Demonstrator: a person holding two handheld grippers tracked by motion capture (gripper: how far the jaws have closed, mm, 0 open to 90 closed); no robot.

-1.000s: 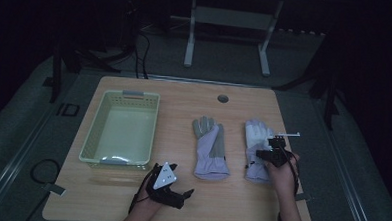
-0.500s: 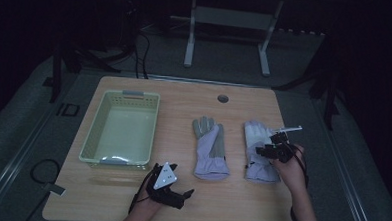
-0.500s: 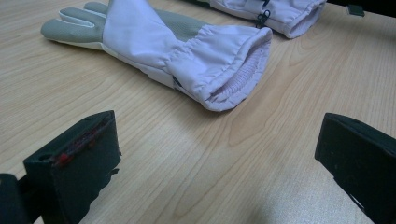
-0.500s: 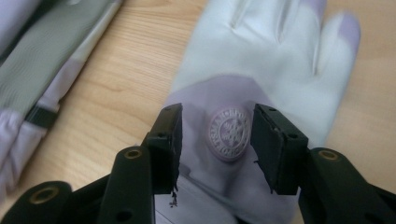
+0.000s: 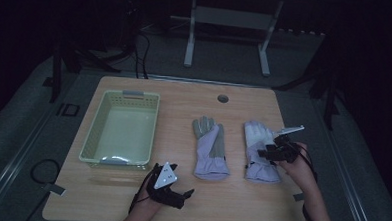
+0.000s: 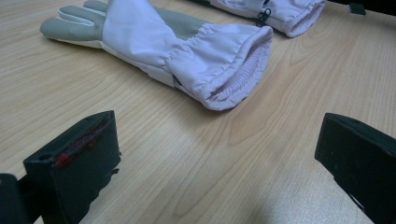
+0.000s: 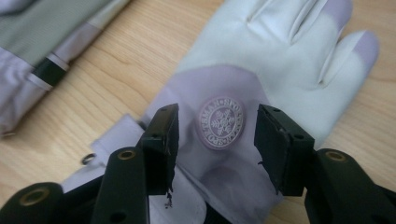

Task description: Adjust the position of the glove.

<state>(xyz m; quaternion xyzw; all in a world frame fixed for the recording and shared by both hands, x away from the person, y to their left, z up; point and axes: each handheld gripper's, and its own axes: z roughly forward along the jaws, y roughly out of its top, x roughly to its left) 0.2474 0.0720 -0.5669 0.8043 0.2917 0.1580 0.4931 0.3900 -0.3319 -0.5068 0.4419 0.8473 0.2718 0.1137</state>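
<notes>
R gripper (image 7: 215,135) over the right glove (image 5: 260,148) near table's (image 5: 239,212) right edge, jaws just been opening, part-open, nothing gripped (badge between them). Step: regrasp; next needs lowering, closing. L gripper (image 6: 215,158) wide open, empty.

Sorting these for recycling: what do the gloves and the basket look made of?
The right glove looks like soft matte lilac-and-white fabric with a round rubbery badge. The left glove has a ribbed knit lining at its cuff. The basket looks like pale green moulded plastic, with perforated walls.

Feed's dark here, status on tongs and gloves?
Right tongs just opening over right glove, not gripping. Left tongs open, idle. Nothing blocking.
</notes>
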